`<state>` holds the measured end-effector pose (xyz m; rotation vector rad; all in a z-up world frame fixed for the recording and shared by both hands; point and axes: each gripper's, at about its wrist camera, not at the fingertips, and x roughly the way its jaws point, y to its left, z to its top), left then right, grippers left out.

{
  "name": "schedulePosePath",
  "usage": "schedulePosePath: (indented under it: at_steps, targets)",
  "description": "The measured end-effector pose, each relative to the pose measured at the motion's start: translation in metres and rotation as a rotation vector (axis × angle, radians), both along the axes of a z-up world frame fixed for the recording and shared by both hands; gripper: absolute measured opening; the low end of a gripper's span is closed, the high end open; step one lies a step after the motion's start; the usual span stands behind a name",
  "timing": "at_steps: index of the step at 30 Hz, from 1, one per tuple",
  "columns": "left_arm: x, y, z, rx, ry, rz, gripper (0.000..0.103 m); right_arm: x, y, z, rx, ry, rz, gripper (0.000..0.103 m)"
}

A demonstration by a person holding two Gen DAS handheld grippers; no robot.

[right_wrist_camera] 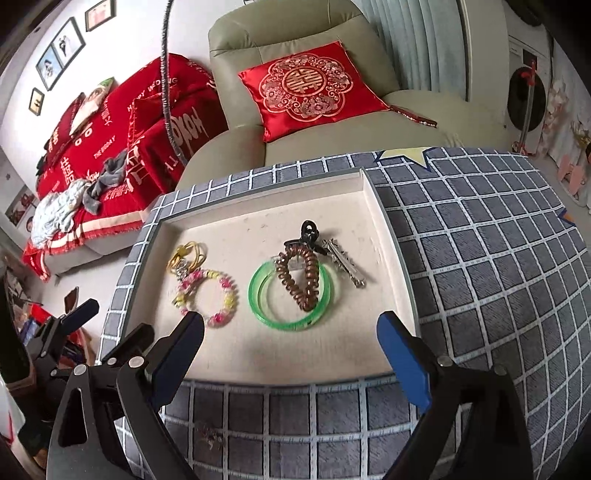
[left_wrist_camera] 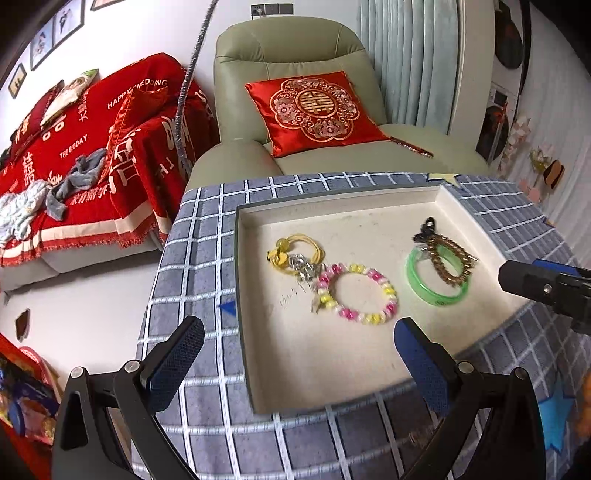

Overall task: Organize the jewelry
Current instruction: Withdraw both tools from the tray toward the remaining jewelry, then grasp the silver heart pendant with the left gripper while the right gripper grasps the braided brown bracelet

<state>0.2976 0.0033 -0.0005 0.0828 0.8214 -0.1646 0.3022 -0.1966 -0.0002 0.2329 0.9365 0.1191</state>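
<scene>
- Both my grippers hang over the near edge of the tray, jaws spread wide, nothing between them.
- Left gripper (left_wrist_camera: 299, 354) sits over the tray's near-left part; one finger is above the checked cloth (left_wrist_camera: 192, 266), the other above the tray floor.
- Right gripper (right_wrist_camera: 290, 338) hovers at the near edge of the tray (right_wrist_camera: 391, 236), fingers straddling the spot just short of the green bangle.
- From the left wrist view I see the right gripper's finger tip poking in over the tray's right edge.
- Tray is a shallow cream box on the grey-blue checked cloth; all the jewelry is inside it.
- Left half: yellow hair tie (left_wrist_camera: 295, 247) toward the back, silver charm piece (left_wrist_camera: 303, 267) touching it, pink-and-yellow bead bracelet (left_wrist_camera: 356, 293) just in front, touching the charm.
- Right half: green bangle (right_wrist_camera: 291, 295) lies flat, brown spiral hair tie (right_wrist_camera: 301, 278) draped across it.
- Black claw clip (right_wrist_camera: 308, 230) sits at the back of that pile, touching the spiral tie.
- Silver hair clip (right_wrist_camera: 343, 262) lies just right of the bangle, angled toward the tray's right wall.
- Two groups are well apart, bare tray floor between them.
- Beyond the table's far edge: green armchair (right_wrist_camera: 295, 29) with red embroidered cushion (right_wrist_camera: 310, 86); sofa with red blanket (left_wrist_camera: 92, 147) off to the left.
</scene>
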Motion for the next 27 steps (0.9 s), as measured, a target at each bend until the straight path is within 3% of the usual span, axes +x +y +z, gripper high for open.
schedulePosePath:
  at_steps: [15,23,27]
  targets:
    - [-0.069,0.002,-0.003,-0.036,0.020,-0.047,0.103,-0.077,-0.009,0.003,0.009,0.009,-0.012,0.096]
    - [-0.080,-0.006,-0.028,-0.074,0.132,-0.026,0.103,-0.116,-0.020,-0.021,-0.022,0.072,-0.042,0.096]
    - [-0.073,-0.007,-0.037,-0.135,0.202,0.029,0.103,-0.131,-0.025,-0.033,-0.064,0.098,-0.059,0.096]
